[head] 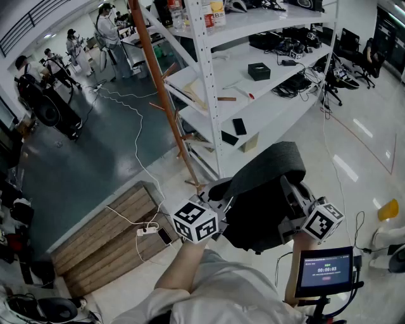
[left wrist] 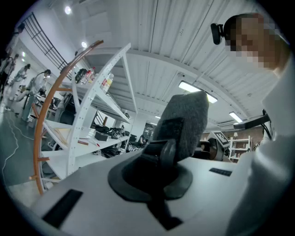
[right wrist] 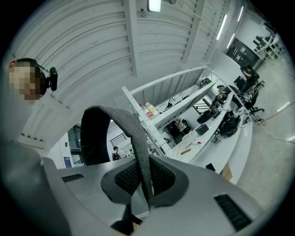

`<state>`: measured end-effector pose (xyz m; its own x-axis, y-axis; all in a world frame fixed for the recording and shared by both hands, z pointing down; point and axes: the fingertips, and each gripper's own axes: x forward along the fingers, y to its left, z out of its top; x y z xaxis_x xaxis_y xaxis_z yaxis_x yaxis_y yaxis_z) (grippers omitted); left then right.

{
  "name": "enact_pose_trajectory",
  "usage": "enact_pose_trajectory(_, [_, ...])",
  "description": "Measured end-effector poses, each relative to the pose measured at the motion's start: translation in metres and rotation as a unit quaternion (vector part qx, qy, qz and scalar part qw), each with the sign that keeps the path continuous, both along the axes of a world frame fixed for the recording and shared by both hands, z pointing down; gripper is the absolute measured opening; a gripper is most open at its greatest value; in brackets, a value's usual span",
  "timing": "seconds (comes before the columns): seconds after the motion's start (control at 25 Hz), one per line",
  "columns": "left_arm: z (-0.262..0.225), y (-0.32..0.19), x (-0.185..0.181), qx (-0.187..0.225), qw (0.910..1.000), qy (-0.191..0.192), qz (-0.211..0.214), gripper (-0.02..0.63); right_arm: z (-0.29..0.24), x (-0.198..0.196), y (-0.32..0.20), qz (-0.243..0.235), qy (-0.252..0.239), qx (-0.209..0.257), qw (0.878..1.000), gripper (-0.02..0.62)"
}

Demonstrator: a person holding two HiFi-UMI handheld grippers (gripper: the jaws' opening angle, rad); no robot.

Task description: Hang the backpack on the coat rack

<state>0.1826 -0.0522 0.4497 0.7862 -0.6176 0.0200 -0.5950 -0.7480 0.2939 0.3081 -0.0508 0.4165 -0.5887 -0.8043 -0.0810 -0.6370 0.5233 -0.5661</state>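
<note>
Right now we hold the backpack (head: 266,190) close in front of our chest, slung between both grippers and clear of the floor (head: 95,164). The left gripper (head: 218,204) has its fingers (left wrist: 124,177) clamped tight on a dark fitting at the edge of the grey fabric (left wrist: 184,120). The right gripper (head: 289,191) has its fingers (right wrist: 120,180) pinched on the grey strap (right wrist: 115,120), which rises from them as an open loop. We judge that loop to be the part that has to go over a peg.

The pack is the one container in our hands. Its opening does not show, so we cannot tell what, if anything, is inside.

Beyond it, the coat rack (head: 166,101) stands ahead and to our left, well apart from the pack. Its brown pole runs upright and short pegs (head: 169,71) angle out from it at several heights. Our left gripper is the nearer one to the pole, while the loop sits on the far, right side. So we expect the whole pack must travel forward and leftward, loop leading, and go higher than a peg tip before settling.

Farther back, just behind the pole, a white shelf unit (head: 209,95) carries a closed black box (head: 259,71) and some bottles (head: 215,12) up top; a wide swing could catch its upright.
</note>
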Motion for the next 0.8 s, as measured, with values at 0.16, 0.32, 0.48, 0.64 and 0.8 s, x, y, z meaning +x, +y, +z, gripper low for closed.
enact_pose_trajectory(0.16, [-0.008,-0.028,-0.068,0.006,0.9997,0.002,-0.024,0.005,-0.01,-0.072,-0.036,-0.021,0.003,0.005,1.0,0.038])
enact_pose_trajectory(0.32, [-0.017,-0.058,-0.139,0.022,0.9975,-0.016,-0.065,0.005,-0.02,-0.15,-0.078,-0.05,0.009,0.009,0.999,0.038])
enact_pose_trajectory(0.48, [-0.029,-0.084,-0.206,0.036,0.9944,-0.015,-0.099,0.005,-0.029,-0.215,-0.117,-0.073,0.009,0.02,0.997,0.038])
enact_pose_trajectory(0.64, [-0.041,-0.106,-0.257,0.054,0.9897,-0.035,-0.128,0.005,-0.036,-0.264,-0.148,-0.077,0.008,0.025,0.997,0.038])
enact_pose_trajectory(0.8, [-0.057,-0.126,-0.282,0.074,0.9848,-0.053,-0.148,0.005,-0.054,-0.297,-0.166,-0.068,0.015,0.035,0.997,0.038])
